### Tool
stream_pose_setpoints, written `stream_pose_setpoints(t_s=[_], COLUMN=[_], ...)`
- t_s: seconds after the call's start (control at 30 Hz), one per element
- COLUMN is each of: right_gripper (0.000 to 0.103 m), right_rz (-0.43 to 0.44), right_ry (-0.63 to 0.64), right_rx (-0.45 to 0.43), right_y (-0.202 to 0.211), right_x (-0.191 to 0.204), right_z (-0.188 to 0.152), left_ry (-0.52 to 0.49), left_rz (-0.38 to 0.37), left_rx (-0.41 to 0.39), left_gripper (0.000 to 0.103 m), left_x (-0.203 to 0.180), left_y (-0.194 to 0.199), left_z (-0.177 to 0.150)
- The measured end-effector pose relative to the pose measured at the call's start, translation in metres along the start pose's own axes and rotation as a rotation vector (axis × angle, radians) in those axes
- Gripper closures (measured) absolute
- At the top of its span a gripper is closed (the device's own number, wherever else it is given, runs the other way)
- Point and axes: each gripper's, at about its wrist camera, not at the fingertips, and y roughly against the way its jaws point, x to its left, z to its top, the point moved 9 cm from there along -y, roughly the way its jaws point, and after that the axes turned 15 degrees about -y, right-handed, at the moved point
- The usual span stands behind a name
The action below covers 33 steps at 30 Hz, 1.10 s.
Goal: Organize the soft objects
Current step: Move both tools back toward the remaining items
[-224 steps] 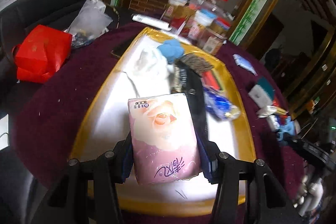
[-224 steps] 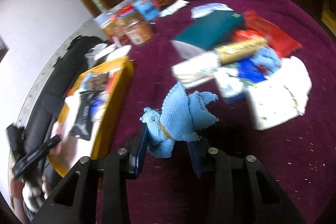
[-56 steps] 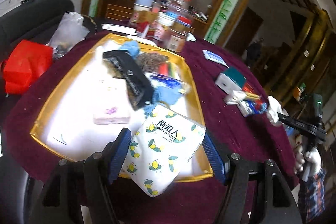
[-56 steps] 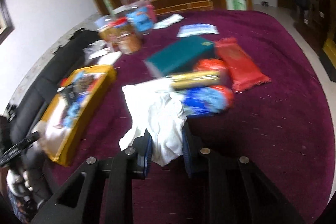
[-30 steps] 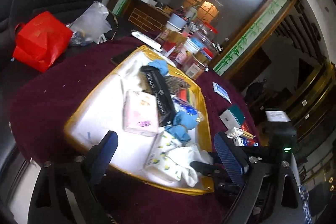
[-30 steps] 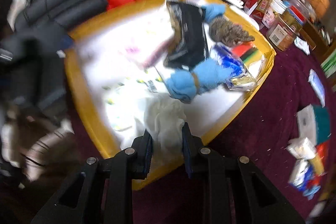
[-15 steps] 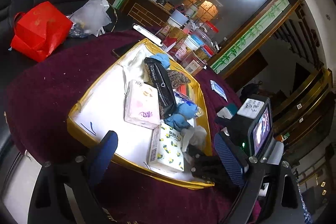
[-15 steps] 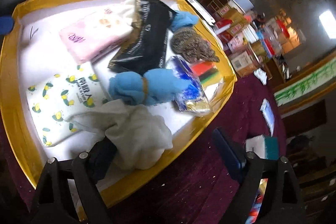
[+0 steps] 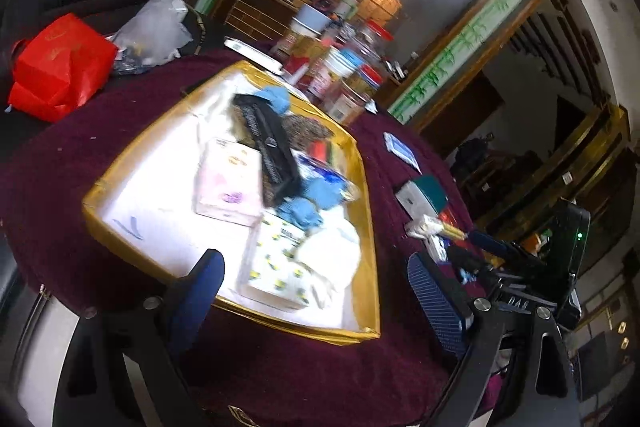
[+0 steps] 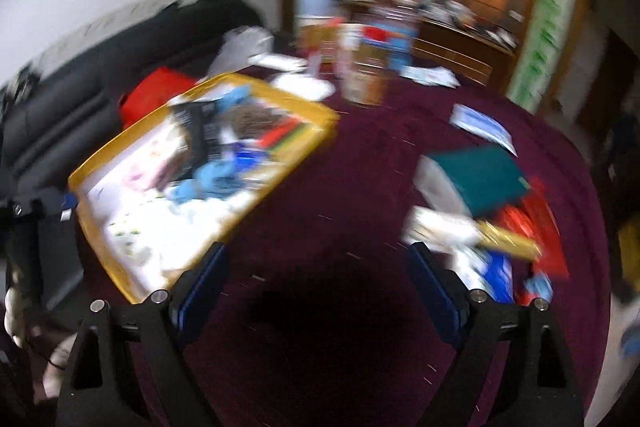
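On the bench (image 9: 72,163), covered in maroon cloth, stands one yellow-rimmed tray (image 9: 366,187); inside it lie two tissue packs, one pink (image 9: 228,183) and one lemon-printed (image 9: 272,267); one white cloth (image 9: 332,255) rests against the lemon-printed pack at the tray's near right corner; one blue cloth bundle (image 9: 310,201) lies just behind it; one black pouch (image 9: 268,147) runs along the middle. The left claw (image 9: 316,287) stands wide and empty above the tray's near edge. The right claw (image 10: 318,277), wide and empty, hangs over bare maroon cloth between the tray and a loose heap to its right; that heap includes one teal packet (image 10: 480,175); the right wrist view is blurred.
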Motion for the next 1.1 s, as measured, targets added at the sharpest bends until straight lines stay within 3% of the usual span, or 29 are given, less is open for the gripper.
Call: stream_pose_setpoints(t_s=[0.33, 0.5, 0.63, 0.8, 0.97, 1.1], right_gripper=[0.015, 0.014, 0.015, 0.015, 0.015, 0.015], right_rz=[-0.082, -0.112, -0.1, 0.011, 0.126, 0.093], right_ry=[-0.468, -0.586, -0.594, -0.576, -0.594, -0.601], right_rx=[-0.013, -0.008, 0.006, 0.015, 0.083, 0.139], right_y=[0.041, 0.05, 0.042, 0.018, -0.029, -0.07], right_x=[-0.197, -0.25, -0.254, -0.227, -0.201, -0.192], right_z=[-0.04, -0.057, -0.059, -0.035, -0.003, 0.013], left_ry=[-0.165, -0.25, -0.301, -0.342, -0.355, -0.345], left_rz=[-0.071, -0.141, -0.198, -0.232, -0.241, -0.23], left_rx=[0.054, 0.108, 0.178, 0.219, 0.233, 0.234], left_gripper=[0.007, 0.007, 0.007, 0.007, 0.007, 0.007], left_x=[-0.072, -0.118, -0.152, -0.176, -0.183, -0.178], left_y=[-0.016, -0.036, -0.055, -0.061, -0.062, -0.061], left_z=[-0.009, -0.021, -0.039, -0.052, -0.056, -0.056])
